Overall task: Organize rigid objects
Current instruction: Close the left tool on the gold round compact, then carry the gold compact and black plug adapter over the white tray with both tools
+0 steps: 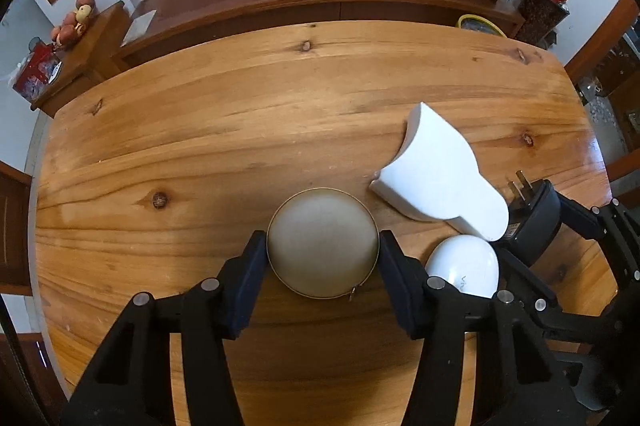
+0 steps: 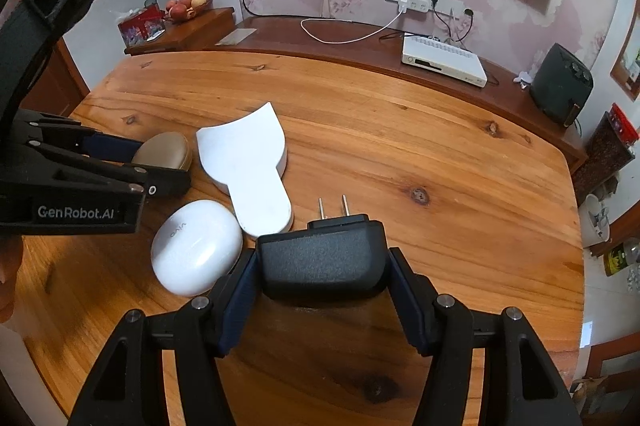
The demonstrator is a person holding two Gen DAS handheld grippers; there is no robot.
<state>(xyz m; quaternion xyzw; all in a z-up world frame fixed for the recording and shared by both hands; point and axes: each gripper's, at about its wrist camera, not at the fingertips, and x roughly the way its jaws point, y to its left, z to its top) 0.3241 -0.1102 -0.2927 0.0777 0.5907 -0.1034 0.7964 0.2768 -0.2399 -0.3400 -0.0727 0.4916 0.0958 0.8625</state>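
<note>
On the wooden table (image 1: 240, 130), a round tan case (image 1: 322, 242) is clamped between the pads of the left gripper (image 1: 322, 268). A black plug adapter (image 2: 324, 258) (prongs pointing away) is gripped by the right gripper (image 2: 323, 292). Between the two, a white oval earbud case (image 2: 196, 248) is seen crowded against both, and a white scoop-shaped piece (image 2: 250, 170) lies just beyond it, near the adapter's prongs.
</note>
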